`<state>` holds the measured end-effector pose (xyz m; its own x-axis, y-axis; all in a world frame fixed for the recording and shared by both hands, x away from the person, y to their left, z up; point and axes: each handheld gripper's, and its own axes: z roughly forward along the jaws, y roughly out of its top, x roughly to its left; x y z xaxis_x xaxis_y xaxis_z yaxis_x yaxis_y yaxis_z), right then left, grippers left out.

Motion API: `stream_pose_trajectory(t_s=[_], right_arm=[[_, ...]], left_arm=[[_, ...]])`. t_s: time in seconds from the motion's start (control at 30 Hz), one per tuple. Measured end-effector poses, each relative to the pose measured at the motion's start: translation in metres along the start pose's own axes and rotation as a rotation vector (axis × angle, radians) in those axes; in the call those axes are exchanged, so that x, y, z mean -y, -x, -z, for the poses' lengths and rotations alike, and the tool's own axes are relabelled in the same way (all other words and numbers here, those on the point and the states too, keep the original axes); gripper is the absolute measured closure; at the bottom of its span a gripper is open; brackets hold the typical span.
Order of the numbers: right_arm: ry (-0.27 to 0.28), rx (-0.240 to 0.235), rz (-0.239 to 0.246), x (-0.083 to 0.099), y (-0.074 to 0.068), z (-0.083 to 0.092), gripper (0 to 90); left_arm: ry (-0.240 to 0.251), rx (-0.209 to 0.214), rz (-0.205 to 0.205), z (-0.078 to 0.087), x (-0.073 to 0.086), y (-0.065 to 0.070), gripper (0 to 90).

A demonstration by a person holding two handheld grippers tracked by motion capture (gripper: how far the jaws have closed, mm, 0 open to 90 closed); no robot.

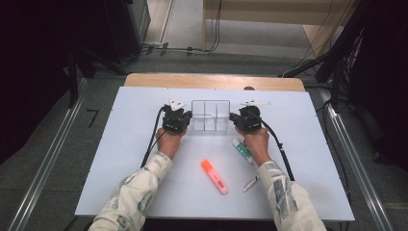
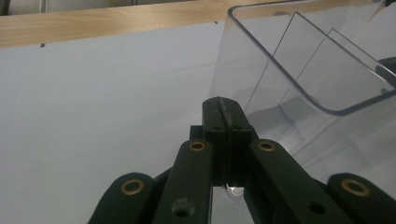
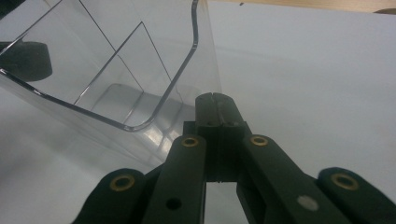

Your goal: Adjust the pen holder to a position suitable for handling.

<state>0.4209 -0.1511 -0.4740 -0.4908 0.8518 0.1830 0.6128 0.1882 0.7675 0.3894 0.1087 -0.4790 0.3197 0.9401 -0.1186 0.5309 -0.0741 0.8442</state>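
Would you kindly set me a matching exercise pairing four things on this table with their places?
Things:
1. clear divided box
2. orange highlighter
3. green-and-white tube
4. silver pen

Places:
A. beside the right sleeve, near the table's front
B. between the two grippers
C. mid-table, in front of the box
D. just beside the right hand

Pairs: 1-B, 2-C, 3-D, 4-A

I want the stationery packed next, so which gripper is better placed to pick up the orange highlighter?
Probably the right gripper: the orange highlighter lies nearer the right hand than the left gripper. Both grippers are shut and empty beside the clear organizer, so either must open first.
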Motion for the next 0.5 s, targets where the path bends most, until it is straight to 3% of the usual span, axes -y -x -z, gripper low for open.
stream_pose_trajectory(t_s=[0.23, 0.5], right_arm=[[0.004, -0.005, -0.017, 0.0003, -0.0094, -0.0027, 88.0], [0.002, 0.004, -0.022, 0.0007, -0.0047, 0.0000, 88.0]], left_arm=[[0.001, -0.013, 0.007, 0.0022, 0.0004, -0.0057, 90.0], [-0.003, 0.006, 0.010, 0.0000, -0.0002, -0.0006, 90.0]])
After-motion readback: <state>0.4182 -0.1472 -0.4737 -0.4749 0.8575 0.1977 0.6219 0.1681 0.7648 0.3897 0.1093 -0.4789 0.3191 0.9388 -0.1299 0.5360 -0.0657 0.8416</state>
